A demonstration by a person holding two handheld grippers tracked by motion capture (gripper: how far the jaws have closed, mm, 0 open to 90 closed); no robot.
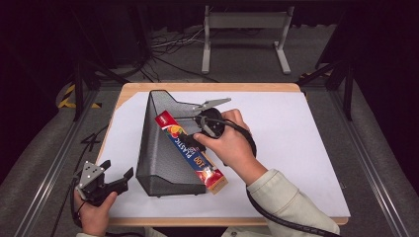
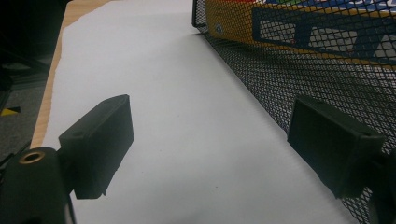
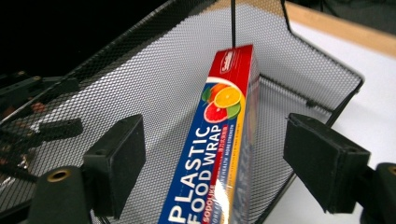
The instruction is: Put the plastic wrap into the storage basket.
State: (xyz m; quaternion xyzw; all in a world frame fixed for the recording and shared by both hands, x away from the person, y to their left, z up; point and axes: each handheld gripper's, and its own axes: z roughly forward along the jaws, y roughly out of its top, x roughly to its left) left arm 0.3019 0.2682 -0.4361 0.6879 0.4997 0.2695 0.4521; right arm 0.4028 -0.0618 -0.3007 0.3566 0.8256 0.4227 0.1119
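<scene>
My right gripper [image 3: 219,163], jaws wide and clear of the plastic wrap box [image 1: 190,150], leaves it leaning inside the black mesh basket [image 1: 155,148] on the white surface [image 1: 296,148], so placing looks done, while my left gripper [image 1: 114,177] waits open beside it.

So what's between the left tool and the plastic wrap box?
The mesh basket's wall; the box shows through it beyond the left tool in the left gripper view.
</scene>
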